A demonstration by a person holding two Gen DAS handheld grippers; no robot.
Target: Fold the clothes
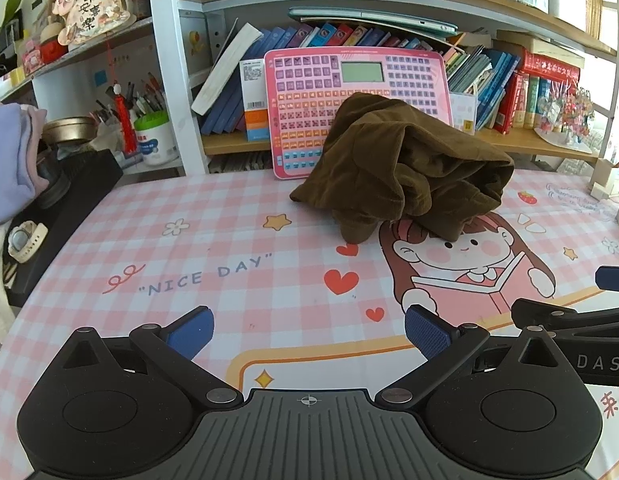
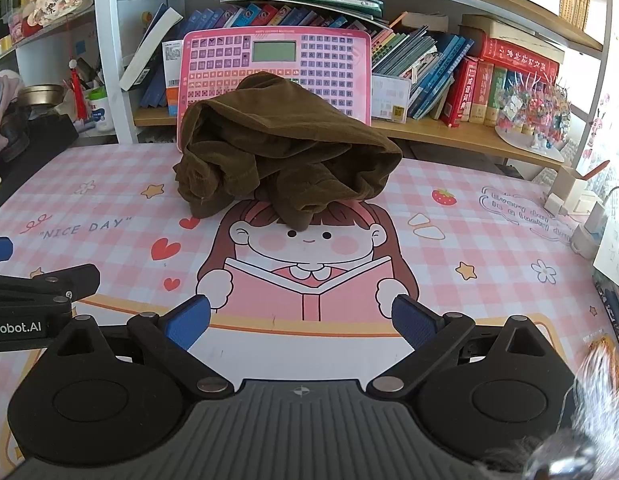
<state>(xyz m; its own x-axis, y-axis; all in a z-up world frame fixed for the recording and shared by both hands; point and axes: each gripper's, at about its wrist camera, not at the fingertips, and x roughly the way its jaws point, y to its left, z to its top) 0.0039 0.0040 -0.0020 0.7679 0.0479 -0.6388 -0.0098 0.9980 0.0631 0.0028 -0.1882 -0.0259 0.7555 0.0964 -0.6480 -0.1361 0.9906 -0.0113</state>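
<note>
A crumpled dark brown garment (image 1: 405, 172) lies in a heap at the far middle of the pink checked table mat (image 1: 229, 240). It also shows in the right wrist view (image 2: 285, 156), above the cartoon girl print. My left gripper (image 1: 309, 334) is open and empty, low over the mat, well short of the garment. My right gripper (image 2: 301, 322) is open and empty, also near the front of the mat. Each gripper shows at the edge of the other's view: the right one (image 1: 581, 320) and the left one (image 2: 33, 292).
A pink toy keyboard (image 1: 349, 100) leans upright against the bookshelf just behind the garment. Books (image 2: 449, 76) fill the shelf. A black box (image 1: 61, 216) with a watch stands at the mat's left edge. Small white items and a cable (image 2: 581, 216) sit at the right.
</note>
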